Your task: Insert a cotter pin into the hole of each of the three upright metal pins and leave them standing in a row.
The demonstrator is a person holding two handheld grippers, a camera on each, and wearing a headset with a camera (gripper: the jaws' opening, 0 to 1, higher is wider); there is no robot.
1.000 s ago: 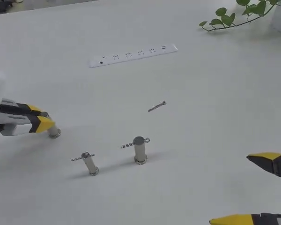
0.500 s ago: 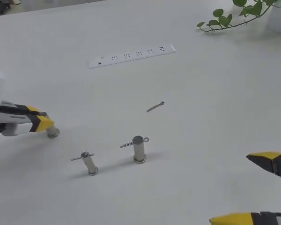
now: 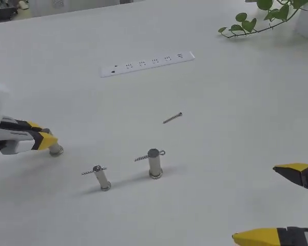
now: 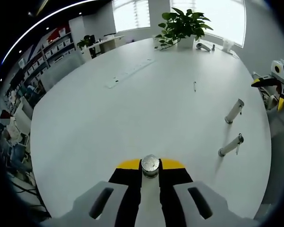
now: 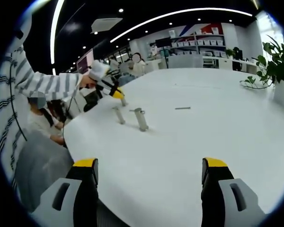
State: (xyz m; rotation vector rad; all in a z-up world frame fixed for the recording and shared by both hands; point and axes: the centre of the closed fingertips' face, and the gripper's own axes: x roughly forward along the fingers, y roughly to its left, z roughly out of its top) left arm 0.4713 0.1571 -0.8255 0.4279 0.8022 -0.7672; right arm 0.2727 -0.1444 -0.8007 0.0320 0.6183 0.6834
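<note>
Claw on the left (image 4: pixel 150 164) clamps the unpinned metal pin (image 3: pixel 56 149) upright, probably steadying it; right claw (image 5: pixel 149 163) gapes empty, cotter pin (image 3: pixel 172 118) unclaimed.

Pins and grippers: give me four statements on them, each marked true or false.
1. The left gripper is shut on a pin. True.
2. The right gripper holds a cotter pin. False: it is open and empty.
3. All three cotter pins are inserted. False: the middle pin and the right pin carry one each, but the loose cotter pin lies on the table.
4. A power strip lies beyond the loose cotter pin. True.
</note>
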